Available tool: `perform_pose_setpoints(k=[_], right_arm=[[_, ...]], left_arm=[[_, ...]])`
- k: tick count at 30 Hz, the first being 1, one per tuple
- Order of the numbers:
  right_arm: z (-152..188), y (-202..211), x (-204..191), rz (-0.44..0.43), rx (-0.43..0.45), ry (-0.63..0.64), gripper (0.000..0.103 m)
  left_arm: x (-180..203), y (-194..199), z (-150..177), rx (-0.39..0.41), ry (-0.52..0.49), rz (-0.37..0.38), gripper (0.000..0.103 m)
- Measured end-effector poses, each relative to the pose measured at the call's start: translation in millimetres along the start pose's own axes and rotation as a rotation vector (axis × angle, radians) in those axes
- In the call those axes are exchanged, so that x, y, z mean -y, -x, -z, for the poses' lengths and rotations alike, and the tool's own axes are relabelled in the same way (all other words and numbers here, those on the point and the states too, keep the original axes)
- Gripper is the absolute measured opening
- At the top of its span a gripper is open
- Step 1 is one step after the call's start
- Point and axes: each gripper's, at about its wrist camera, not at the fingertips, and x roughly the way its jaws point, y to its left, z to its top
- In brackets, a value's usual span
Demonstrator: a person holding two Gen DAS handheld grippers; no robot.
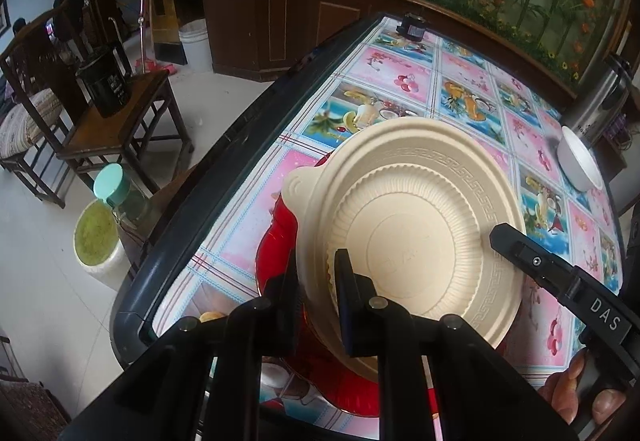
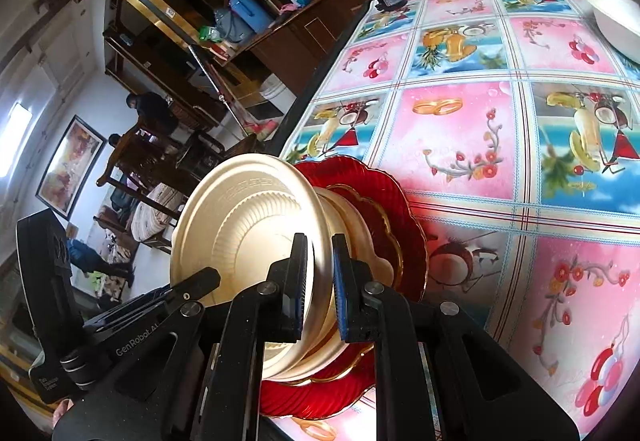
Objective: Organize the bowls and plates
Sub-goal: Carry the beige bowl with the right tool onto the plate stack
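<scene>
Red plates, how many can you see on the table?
2: a large red plate at the table's near edge, and a smaller gold-rimmed one stacked on it, under the beige bowl. The bowl may hide more.

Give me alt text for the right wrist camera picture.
The right claw pinches the rim of a beige bowl stacked on red plates near the edge of a table with a fruit-and-flower cloth; a white bowl sits far right.

Both grippers are matte black plastic with silver round bolts at the finger joints. The right gripper (image 2: 320, 281) has blue pads (image 2: 341, 281). The left gripper (image 1: 318, 297) shows "GenRobot" lettering; bare fingertips (image 1: 576, 389) appear.
</scene>
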Motion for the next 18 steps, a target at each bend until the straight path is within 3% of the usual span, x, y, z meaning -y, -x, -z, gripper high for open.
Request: perform_pose_setpoints(k=[2, 4, 6, 11, 14, 18], right_arm=[[1, 0, -2, 0.015, 0.006, 0.015, 0.012], [2, 2, -3, 0.016, 0.010, 0.021, 0.012], [3, 3, -2, 0.017, 0.014, 0.025, 0.012], [1, 14, 5, 0.005, 0.041, 0.017, 0.012], [-1, 22, 12, -0.009, 0.069, -0.005, 0.012], [-3, 25, 15, -0.020, 0.080, -0.016, 0.012]], left_arm=[[1, -1, 0, 0.003, -0.019, -0.022, 0.018], [0, -1, 0, 0.014, -0.039, -0.076, 0.029], [1, 2, -1, 0.035, -0.060, -0.126, 0.048], [-9, 25, -6, 0.126, -0.077, -0.159, 0.061], [-15, 37, -11, 0.173, -0.071, -0.168, 0.063], [-16, 32, -18, 0.140, -0.068, -0.086, 0.065]])
